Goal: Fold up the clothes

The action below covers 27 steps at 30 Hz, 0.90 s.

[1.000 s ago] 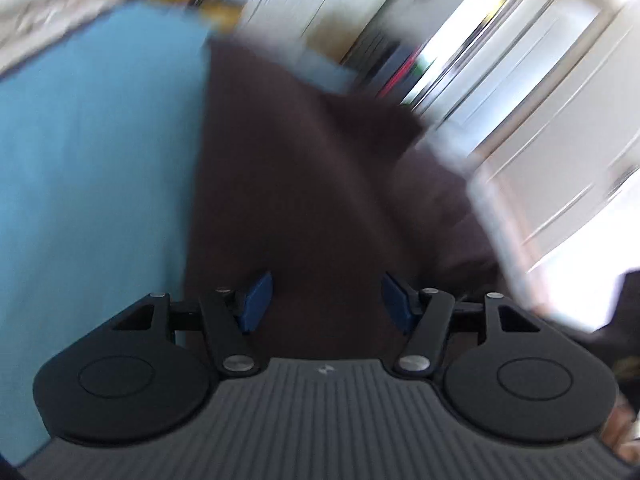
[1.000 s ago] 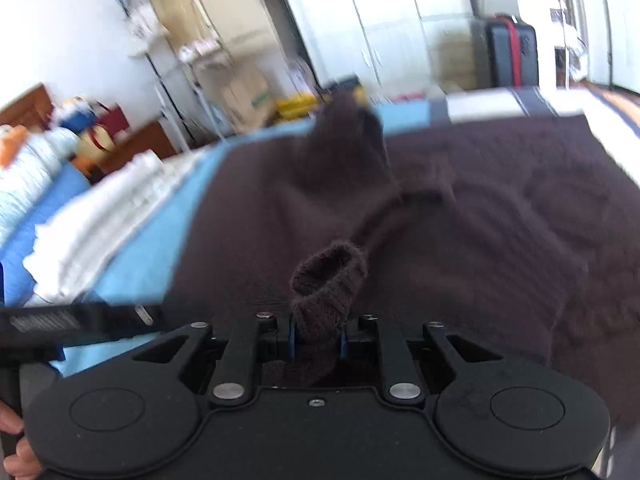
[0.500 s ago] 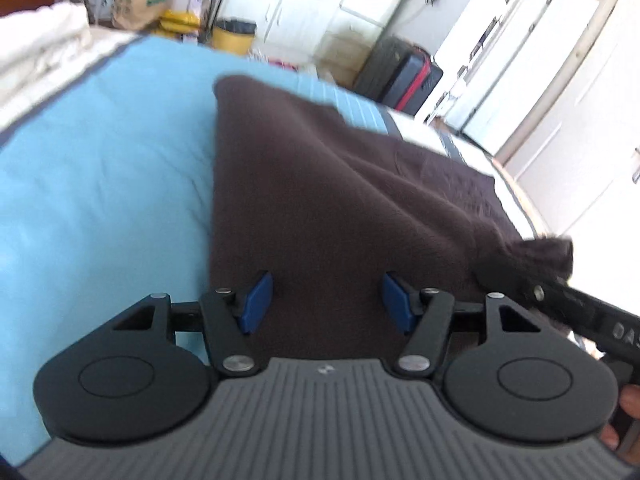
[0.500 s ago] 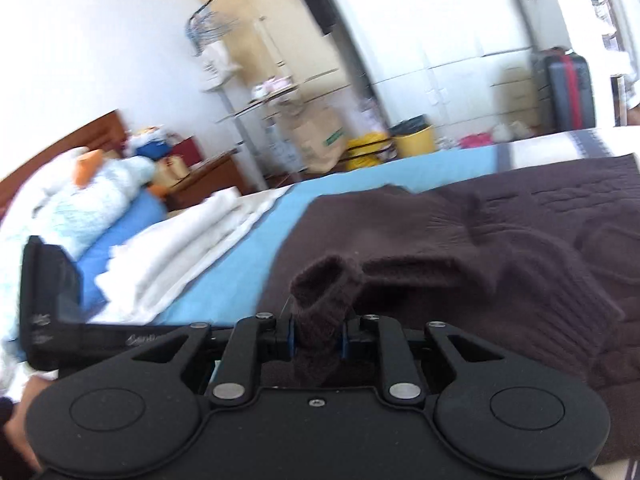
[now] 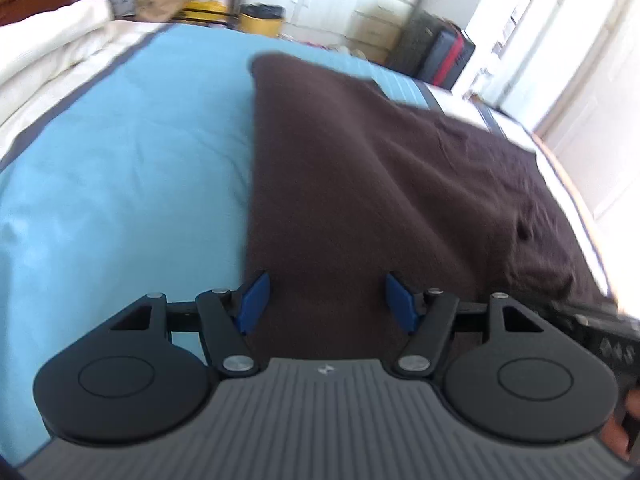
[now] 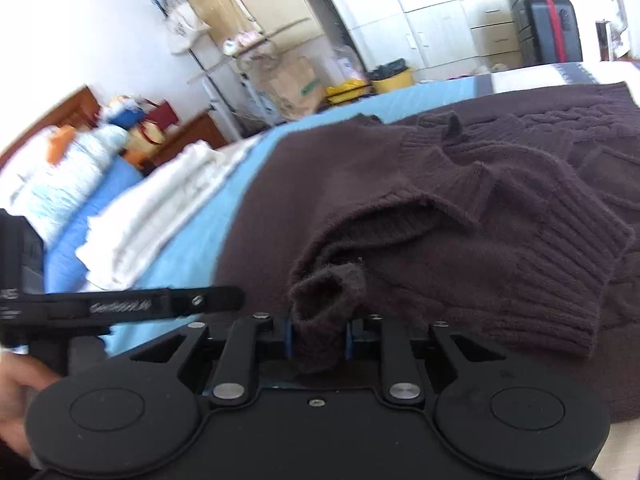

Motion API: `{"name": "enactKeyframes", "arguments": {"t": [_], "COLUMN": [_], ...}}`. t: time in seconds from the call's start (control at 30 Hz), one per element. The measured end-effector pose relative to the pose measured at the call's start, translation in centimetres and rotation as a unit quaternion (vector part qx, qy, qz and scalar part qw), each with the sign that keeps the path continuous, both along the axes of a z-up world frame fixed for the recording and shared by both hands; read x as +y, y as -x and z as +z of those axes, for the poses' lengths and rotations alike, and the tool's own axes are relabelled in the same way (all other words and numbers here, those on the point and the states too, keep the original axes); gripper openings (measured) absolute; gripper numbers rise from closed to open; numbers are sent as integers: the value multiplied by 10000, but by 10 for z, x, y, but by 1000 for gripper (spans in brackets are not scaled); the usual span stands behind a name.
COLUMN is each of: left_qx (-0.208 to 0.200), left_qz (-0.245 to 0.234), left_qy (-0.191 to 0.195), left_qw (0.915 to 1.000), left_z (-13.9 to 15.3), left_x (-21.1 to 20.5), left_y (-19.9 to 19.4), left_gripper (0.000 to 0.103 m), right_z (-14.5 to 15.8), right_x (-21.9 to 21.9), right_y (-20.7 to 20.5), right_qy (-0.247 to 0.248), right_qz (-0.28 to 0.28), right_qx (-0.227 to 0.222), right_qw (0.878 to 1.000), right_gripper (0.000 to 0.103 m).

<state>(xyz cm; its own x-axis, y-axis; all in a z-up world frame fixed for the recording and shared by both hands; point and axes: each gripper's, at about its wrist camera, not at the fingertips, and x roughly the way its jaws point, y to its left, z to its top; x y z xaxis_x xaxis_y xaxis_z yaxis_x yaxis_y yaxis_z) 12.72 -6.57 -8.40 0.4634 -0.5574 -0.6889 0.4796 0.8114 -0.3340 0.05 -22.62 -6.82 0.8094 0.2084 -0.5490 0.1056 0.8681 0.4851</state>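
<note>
The dark brown knitted sweater (image 6: 460,200) lies spread on the bed's light blue sheet (image 5: 132,168); its rolled cuff (image 6: 320,312) sits pinched between the right tongs (image 6: 319,340), while the left tongs (image 5: 326,300) hang released above its flat edge

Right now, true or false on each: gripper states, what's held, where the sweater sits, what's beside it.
1. The right gripper is clamped on a bunched fold of the dark brown knitted sweater. True.
2. The left gripper holds the sweater's hem. False: its jaws stand apart over the knit, nothing pinched.
3. The sweater lies on a light blue bedsheet. True.
4. A red towel is folded beside the sweater. False: the folded cream-white bedding lies there.
5. A dark suitcase with a red stripe stands beyond the bed. True.
</note>
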Motion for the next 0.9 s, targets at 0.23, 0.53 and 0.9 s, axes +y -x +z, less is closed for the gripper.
{"name": "enactKeyframes", "arguments": {"t": [0.23, 0.53, 0.9], "left_qx": [242, 156, -276], "left_qz": [199, 379, 328], "left_qy": [-119, -539, 360], "left_qw": [9994, 9977, 9984], "left_z": [-8, -9, 9], "left_x": [7, 9, 22], "left_y": [-10, -16, -11], "left_gripper": [64, 71, 70], "right_z": [-14, 49, 25], "right_x": [3, -51, -112], "right_y": [-11, 0, -43], "right_qy": [49, -444, 172], "right_qz": [157, -230, 117], "right_qx": [563, 442, 518], "right_qw": [9983, 9978, 9984], "right_gripper": [33, 60, 83]}}
